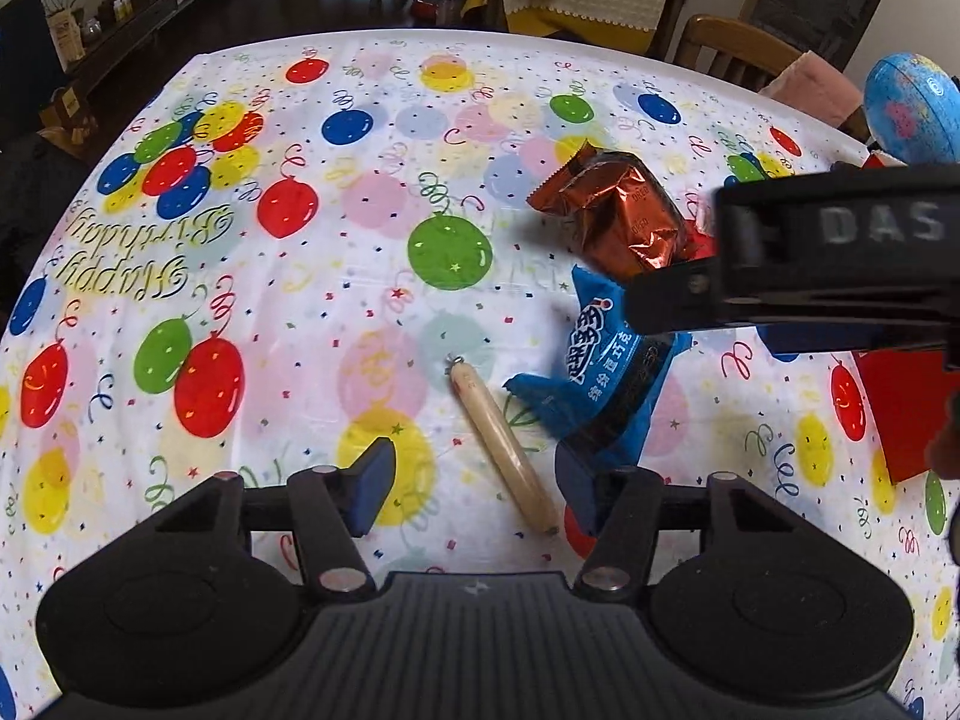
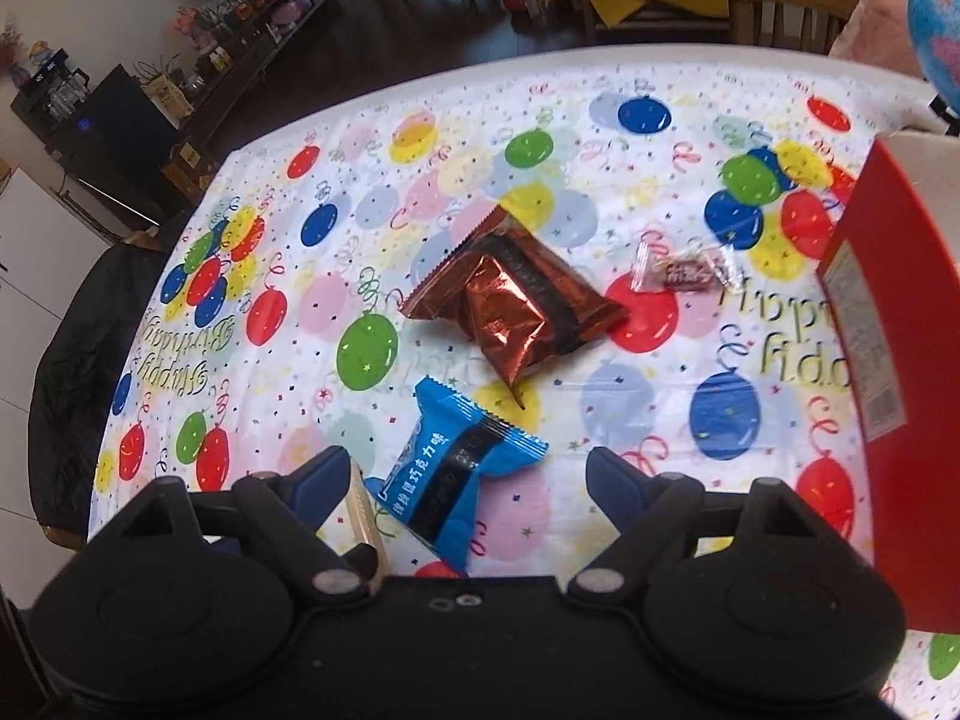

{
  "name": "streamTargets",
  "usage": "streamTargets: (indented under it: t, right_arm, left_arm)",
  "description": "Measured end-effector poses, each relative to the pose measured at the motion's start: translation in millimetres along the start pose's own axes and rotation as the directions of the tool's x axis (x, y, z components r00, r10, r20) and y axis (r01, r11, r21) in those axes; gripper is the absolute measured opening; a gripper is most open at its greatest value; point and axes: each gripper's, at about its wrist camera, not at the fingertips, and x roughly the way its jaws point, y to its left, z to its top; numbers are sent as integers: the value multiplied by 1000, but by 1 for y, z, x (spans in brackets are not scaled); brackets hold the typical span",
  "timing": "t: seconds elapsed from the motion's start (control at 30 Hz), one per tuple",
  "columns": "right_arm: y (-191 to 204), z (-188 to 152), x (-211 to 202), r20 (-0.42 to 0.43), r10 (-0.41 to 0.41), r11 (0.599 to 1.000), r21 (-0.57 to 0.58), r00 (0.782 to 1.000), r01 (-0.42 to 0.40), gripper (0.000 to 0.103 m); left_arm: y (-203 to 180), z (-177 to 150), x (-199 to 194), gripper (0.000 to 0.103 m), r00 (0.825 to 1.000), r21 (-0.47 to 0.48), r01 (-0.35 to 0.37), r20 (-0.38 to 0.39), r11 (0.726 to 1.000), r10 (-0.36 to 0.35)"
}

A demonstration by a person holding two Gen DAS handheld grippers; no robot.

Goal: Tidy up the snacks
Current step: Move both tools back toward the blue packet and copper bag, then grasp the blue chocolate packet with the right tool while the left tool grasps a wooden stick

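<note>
- Lying on the balloon-print birthday tablecloth (image 1: pixel 240 312) is a pale, tan sausage stick in a clear casing (image 1: pixel 501 447), set slantwise between the blue pads of the left gripper (image 1: pixel 474 483); the pads stand apart and neither presses on it.
- Just right of the sausage sits a blue foil snack packet with a black band (image 2: pixel 459 462), between the spread fingers of the right gripper (image 2: pixel 474 480), which does not clasp it.
- Beyond it lies a crumpled copper-brown foil packet (image 2: pixel 510 300).
- Further right is a small clear-wrapped dark sweet (image 2: pixel 684 270).
- A red cardboard box (image 2: pixel 900 360) stands at the table's right edge.
</note>
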Motion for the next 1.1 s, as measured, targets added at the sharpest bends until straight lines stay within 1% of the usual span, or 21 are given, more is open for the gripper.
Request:
streamTargets:
  t: [0.17, 0.23, 0.27, 0.43, 0.5, 0.53, 0.63, 0.67, 0.73, 0.8, 0.87, 0.9, 0.93, 0.97, 1.1]
  right_arm:
    - [3, 4, 14, -33, -5, 1000, -4, 999, 4, 84]
    - [4, 5, 19, -45, -5, 1000, -3, 999, 5, 83]
    - [4, 6, 21, -52, -4, 1000, 2, 999, 4, 82]
    - [4, 8, 32, -80, -1, 1000, 21, 997, 3, 81]
    - [4, 8, 36, -91, -1, 1000, 23, 996, 3, 79]
    - [5, 8, 37, -94, -2, 1000, 24, 996, 4, 79]
    - [7, 8, 40, -97, 3, 1000, 10, 995, -2, 79]
    - [7, 8, 41, -101, 5, 1000, 8, 995, -4, 78]
    - [8, 8, 44, -111, 3, 1000, 2, 994, -3, 75]
    - [8, 7, 45, -117, -9, 1000, -5, 993, 9, 68]
    - [5, 6, 45, -113, -5, 1000, 7, 994, 6, 65]
    - [4, 6, 44, -107, 1, 1000, 10, 994, 1, 55]
    - [2, 6, 42, -101, 11, 1000, 10, 995, -10, 47]
    - [1, 7, 39, -102, 20, 1000, 14, 995, -19, 44]
    - [-3, 6, 34, -90, -2, 1000, -13, 996, 1, 42]
  left_arm:
    - [0, 2, 6, 49, 1000, 2, 12, -10, 1000, -12]
    - [0, 3, 9, 44, 1000, 1, 17, -16, 1000, -17]
    - [1, 3, 10, 43, 1000, 1, 19, -17, 1000, -19]
    - [-2, 3, 15, 34, 999, 7, 27, -27, 1000, -27]
    - [-4, 4, 16, 33, 999, 13, 35, -29, 999, -35]
    - [-5, 4, 17, 32, 999, 15, 38, -30, 999, -37]
    - [-6, 4, 20, 22, 998, 21, 45, -39, 999, -44]
    - [-6, 4, 20, 20, 999, 24, 43, -35, 999, -42]
    - [-6, 4, 21, 18, 999, 28, 44, -33, 999, -43]
    - [-5, 4, 21, 16, 999, 28, 46, -30, 999, -45]
    - [-2, 5, 22, 13, 998, 21, 57, -30, 998, -56]
    - [1, 5, 22, 13, 997, 16, 66, -31, 998, -66]
    - [3, 5, 22, 11, 997, 13, 75, -32, 997, -75]
    - [5, 5, 22, 11, 996, 10, 85, -33, 996, -84]
    - [13, 6, 21, 11, 996, -5, 88, -35, 996, -88]
